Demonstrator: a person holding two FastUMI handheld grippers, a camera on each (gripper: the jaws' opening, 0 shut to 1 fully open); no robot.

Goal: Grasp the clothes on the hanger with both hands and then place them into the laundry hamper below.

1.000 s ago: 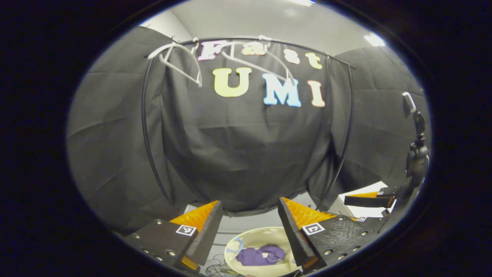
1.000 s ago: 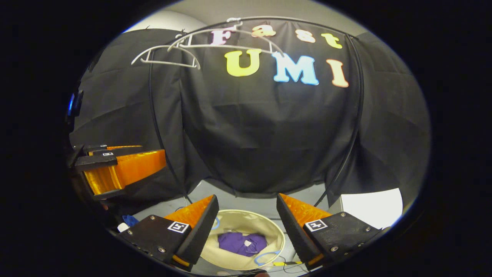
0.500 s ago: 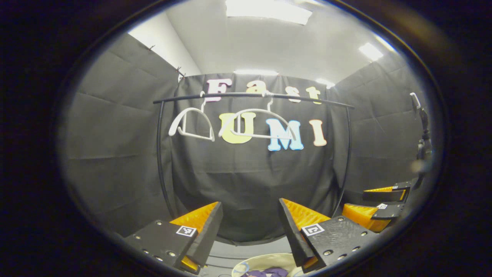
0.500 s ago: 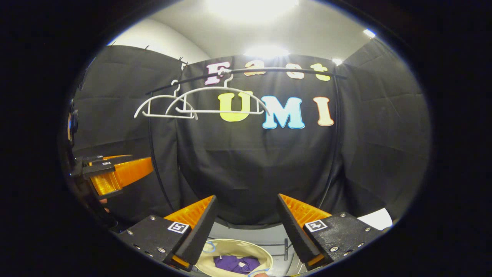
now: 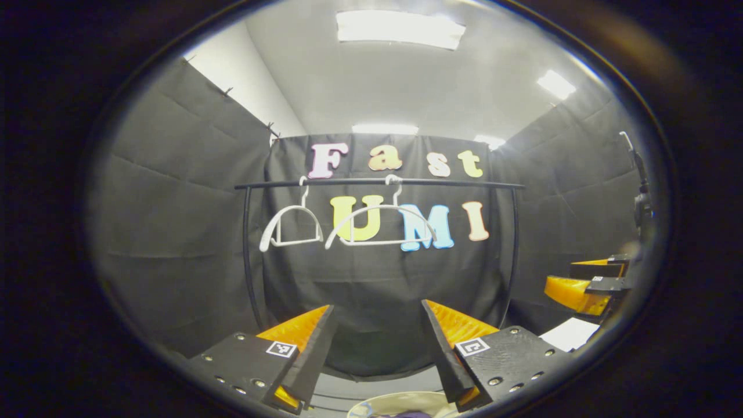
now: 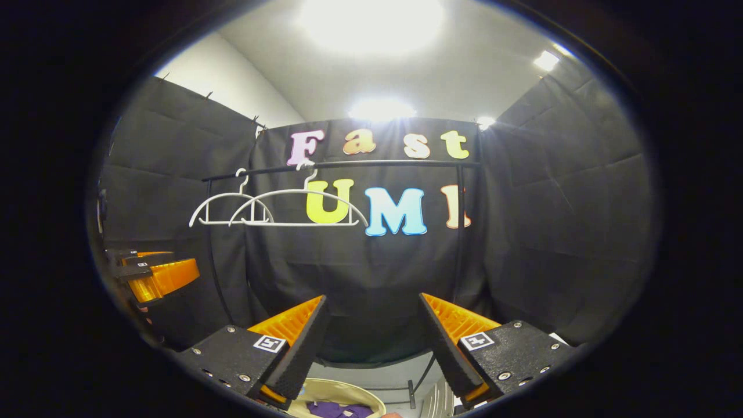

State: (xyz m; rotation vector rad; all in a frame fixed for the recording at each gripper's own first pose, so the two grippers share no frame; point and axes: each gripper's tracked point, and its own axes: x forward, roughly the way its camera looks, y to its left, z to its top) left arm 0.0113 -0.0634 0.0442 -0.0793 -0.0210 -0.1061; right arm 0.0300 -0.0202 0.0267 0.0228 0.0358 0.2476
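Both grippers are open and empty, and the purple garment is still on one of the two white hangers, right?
Not quite. Both hangers hang bare on the rail; the right gripper view shows the purple garment in the hamper. Left gripper and right gripper are open and empty.

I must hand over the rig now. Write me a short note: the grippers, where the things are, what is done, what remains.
Left gripper: open, holding nothing. Right gripper: open, holding nothing.
Two white hangers hang bare on the black rail.
The purple clothes lie in the beige hamper on the floor below.
Done: the clothes are off the hanger and in the hamper.
Left: nothing visible to move; the rail carries no other garment.
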